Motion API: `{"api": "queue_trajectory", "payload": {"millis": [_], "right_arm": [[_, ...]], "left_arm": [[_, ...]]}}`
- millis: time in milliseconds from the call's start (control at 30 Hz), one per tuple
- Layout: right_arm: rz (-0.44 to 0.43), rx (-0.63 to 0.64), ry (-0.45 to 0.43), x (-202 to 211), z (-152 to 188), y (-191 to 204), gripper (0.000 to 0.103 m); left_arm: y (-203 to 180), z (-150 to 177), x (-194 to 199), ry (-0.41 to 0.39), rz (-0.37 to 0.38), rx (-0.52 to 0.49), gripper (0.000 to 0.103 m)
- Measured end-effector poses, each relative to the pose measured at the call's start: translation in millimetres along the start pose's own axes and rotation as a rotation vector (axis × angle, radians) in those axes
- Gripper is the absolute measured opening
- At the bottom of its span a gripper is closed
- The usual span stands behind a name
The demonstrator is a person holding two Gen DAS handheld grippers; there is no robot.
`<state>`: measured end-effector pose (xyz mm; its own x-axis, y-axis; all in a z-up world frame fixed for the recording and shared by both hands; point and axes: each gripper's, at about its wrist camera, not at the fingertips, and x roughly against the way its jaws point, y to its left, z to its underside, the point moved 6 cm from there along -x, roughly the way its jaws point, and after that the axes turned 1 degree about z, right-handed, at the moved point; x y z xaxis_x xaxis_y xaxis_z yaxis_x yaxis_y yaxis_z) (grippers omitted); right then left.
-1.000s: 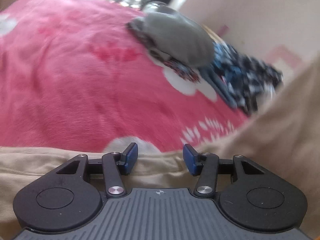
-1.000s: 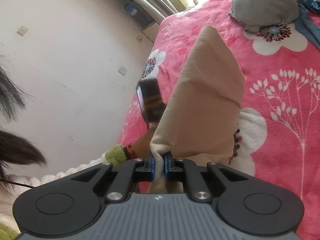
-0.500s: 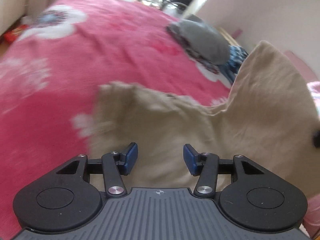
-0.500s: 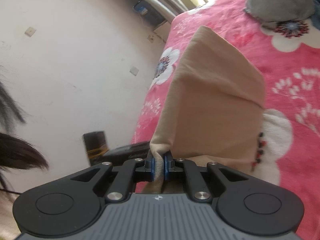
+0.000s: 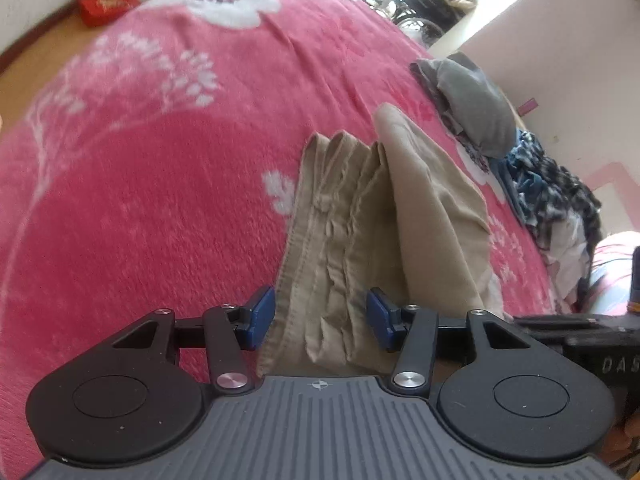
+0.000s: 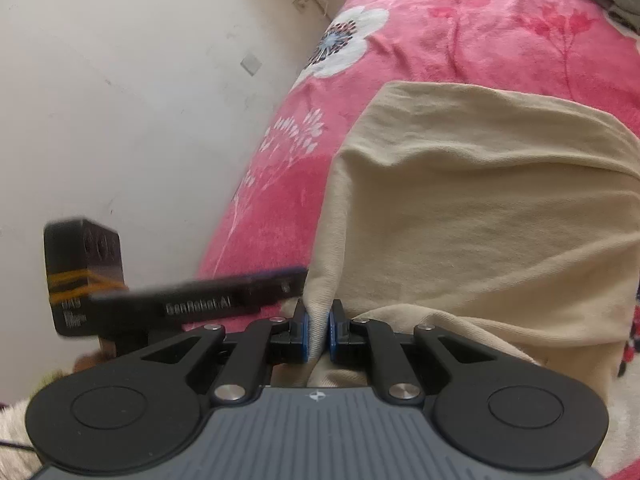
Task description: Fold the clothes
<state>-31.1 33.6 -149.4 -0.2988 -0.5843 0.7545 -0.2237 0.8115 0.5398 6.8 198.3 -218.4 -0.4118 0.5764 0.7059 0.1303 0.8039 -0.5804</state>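
A beige garment [image 5: 352,216] lies on the pink floral blanket [image 5: 160,168], its gathered, stitched edge bunched into folds. My left gripper [image 5: 320,316] stands open with that bunched edge running between its blue pads, which do not press on it. In the right wrist view the same beige garment [image 6: 480,208] spreads wide and lifts toward the camera. My right gripper [image 6: 319,330] is shut on a pinched fold of it. The left gripper's black body [image 6: 168,300] shows just left of the right one.
A grey garment [image 5: 472,108] lies heaped further up the bed, with a blue and black-and-white patterned pile [image 5: 552,188] to its right. A red box [image 5: 106,6] sits on the wooden floor beyond the bed's left edge. White wall [image 6: 120,100] borders the bed.
The left gripper has swung in and come down over the garment's gathered edge, which now lies between its open pads. The right gripper stays shut on the cloth and has lowered toward the bed.
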Motion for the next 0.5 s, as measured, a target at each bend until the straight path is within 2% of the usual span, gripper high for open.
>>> {"api": "queue_trajectory", "payload": {"millis": [133, 233, 367, 500], "right_arm": [[0.024, -0.015, -0.002, -7.7, 2.2, 2.6, 0.013], [-0.017, -0.112, -0.018, -14.7, 5.2, -2.8, 0.023], [-0.192, -0.334, -0.08, -15.9, 2.7, -22.8, 0.033], [-0.37, -0.558, -0.143, -14.9, -1.7, -45.0, 0.037]], "left_arm": [[5.8, 3.9, 0.0, 0.012, 0.008, 0.016, 0.051], [10.8, 2.6, 8.2, 0.003, 0.005, 0.033, 0.051], [19.0, -2.9, 24.7, -0.027, -0.002, 0.056, 0.051], [5.6, -2.3, 30.8, 0.005, 0.053, 0.015, 0.052]]}}
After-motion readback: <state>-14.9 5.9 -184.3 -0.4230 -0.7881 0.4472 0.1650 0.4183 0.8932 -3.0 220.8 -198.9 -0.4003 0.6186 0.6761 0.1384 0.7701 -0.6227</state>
